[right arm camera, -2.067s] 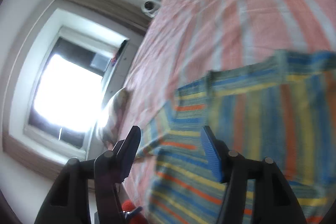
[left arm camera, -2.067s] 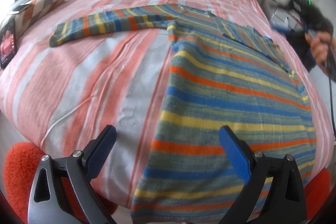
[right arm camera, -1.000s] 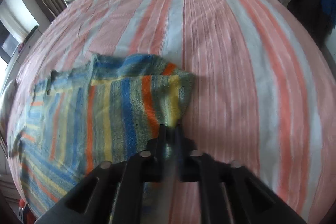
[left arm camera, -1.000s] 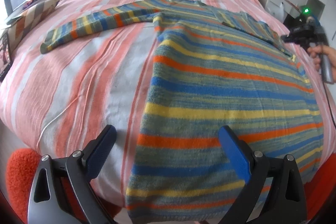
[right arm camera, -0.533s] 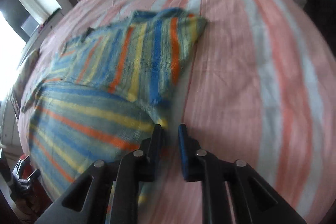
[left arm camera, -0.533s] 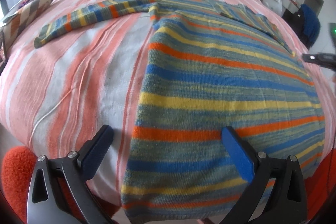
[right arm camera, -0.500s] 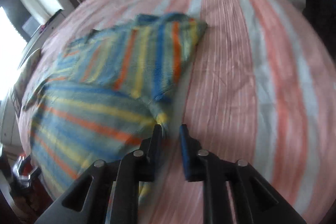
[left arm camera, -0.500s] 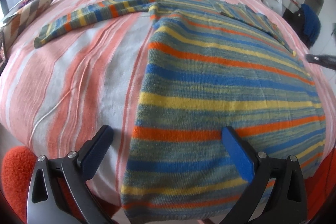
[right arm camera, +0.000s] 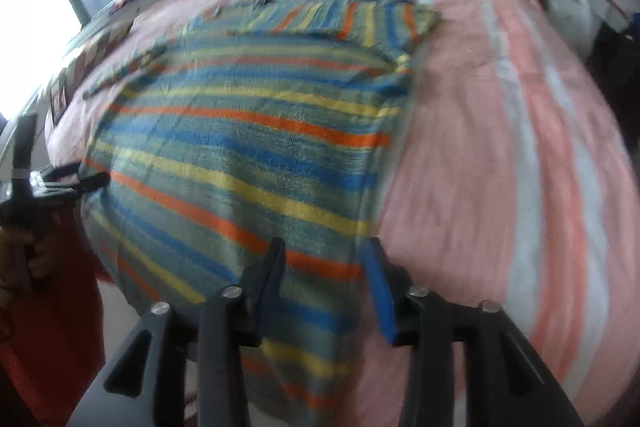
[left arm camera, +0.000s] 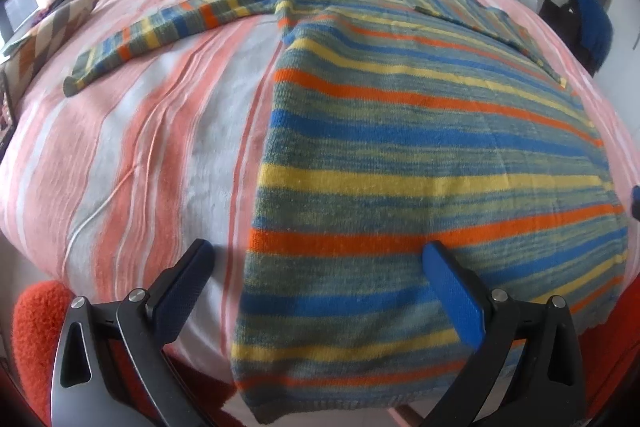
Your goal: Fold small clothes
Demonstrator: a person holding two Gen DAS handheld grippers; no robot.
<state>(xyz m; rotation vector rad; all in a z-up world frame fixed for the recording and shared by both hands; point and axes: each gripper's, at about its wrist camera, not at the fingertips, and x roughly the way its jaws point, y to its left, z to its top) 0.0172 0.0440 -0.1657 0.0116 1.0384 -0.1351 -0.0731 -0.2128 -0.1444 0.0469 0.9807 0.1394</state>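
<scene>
Left wrist view: your left gripper [left arm camera: 316, 267] hangs wide open over the sweater [left arm camera: 420, 155], holding nothing. The sweater lies flat on the striped bed [left arm camera: 132, 147], hem drooping off the near edge, one sleeve [left arm camera: 172, 27] stretched out sideways.

Right wrist view: your right gripper [right arm camera: 326, 267] is partly open above the sweater's [right arm camera: 240, 147] side edge, nothing pinched. The far sleeve looks folded in already. Grab only the top layer there and the fold could go crooked, or the hem could drag the sweater off the bed.
</scene>
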